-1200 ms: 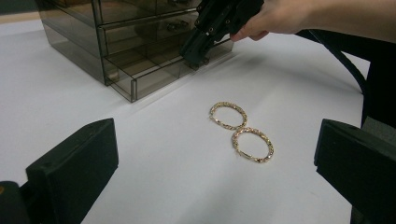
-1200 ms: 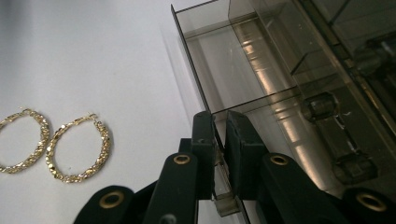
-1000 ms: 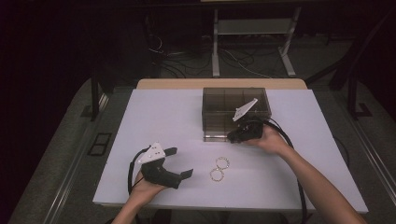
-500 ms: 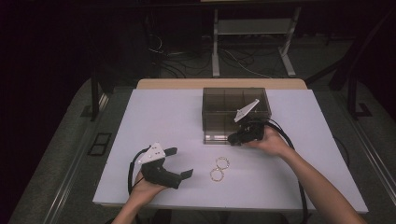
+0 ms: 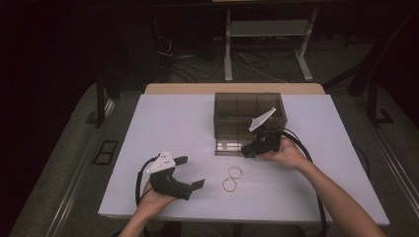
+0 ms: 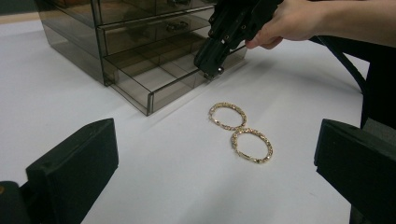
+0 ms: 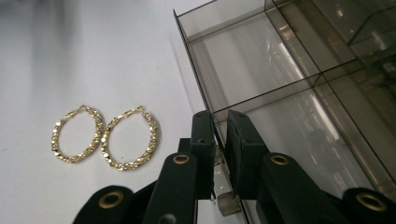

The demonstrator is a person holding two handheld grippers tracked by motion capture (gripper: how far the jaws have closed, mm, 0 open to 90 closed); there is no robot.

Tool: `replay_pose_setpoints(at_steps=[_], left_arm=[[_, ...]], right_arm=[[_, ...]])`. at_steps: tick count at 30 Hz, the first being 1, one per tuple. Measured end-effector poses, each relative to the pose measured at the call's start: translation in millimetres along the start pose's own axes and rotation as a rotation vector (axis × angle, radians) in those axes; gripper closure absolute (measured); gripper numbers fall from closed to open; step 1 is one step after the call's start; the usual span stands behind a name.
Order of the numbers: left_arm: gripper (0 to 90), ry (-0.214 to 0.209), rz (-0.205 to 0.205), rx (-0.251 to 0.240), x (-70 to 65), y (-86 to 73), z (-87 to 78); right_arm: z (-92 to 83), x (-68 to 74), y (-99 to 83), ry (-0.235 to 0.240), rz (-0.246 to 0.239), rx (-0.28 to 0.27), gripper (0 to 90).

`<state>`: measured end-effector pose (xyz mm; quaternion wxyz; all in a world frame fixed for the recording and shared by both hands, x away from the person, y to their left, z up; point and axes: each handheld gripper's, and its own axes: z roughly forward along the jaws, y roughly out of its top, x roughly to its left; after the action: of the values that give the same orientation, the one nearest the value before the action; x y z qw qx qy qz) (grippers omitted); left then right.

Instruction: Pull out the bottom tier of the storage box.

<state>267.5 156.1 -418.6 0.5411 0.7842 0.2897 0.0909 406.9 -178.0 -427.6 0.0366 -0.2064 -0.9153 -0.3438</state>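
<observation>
The right gripper [image 5: 248,152] sits just right of centre in the high view, its jaws pinched nearly together on the handle [image 7: 223,189] of the bottom drawer [image 6: 154,79] of a smoky clear drawer box [image 5: 249,106]. In the right gripper view the two black jaws rise side by side at lower centre, with the small clear handle clamped between them. The drawer stands pulled out toward the near edge of the white table [image 5: 163,123]; it is divided into compartments that look bare.

What matters next, I judge, is the pair of gold hoop earrings [image 5: 232,178], lying flat and touching each other just below and left of the drawer front in the high view. From the right gripper they lie down and to the left, near; from the left gripper [image 5: 192,172], at lower left, they lie to the right (about as close). The left gripper's jaws stand wide apart and hold nothing, and in its own view the hoops sit between the two jaws, farther off, so that hand looks better placed to take them.

The pair's long axis runs diagonally, from upper right to lower left in the high view, roughly pointing at the drawer front. Each hoop alone is round, with no clear heading.
</observation>
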Motion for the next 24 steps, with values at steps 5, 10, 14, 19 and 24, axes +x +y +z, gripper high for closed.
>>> replay_pose_setpoints(at_steps=[5,10,14,19,24], left_arm=[[0.0,0.000,0.000,0.000,0.1,0.0,0.1],[0.0,0.000,-0.001,0.000,-0.2,0.0,0.1],[0.0,-0.001,-0.002,0.001,-0.4,-0.1,0.2],[0.0,0.000,-0.003,-0.002,0.0,0.0,0.1],[0.0,-0.002,-0.002,0.001,-0.5,0.0,0.5]], right_arm=[[-0.2,3.4,-2.0,0.004,0.005,-0.002,80.5],[-0.3,6.4,-2.7,0.005,0.006,0.001,80.5],[-0.5,7.1,-3.8,0.009,-0.007,0.001,80.6],[-0.6,9.9,-4.3,0.004,0.002,0.001,80.5],[0.1,10.5,-3.6,-0.002,-0.005,0.004,79.3]])
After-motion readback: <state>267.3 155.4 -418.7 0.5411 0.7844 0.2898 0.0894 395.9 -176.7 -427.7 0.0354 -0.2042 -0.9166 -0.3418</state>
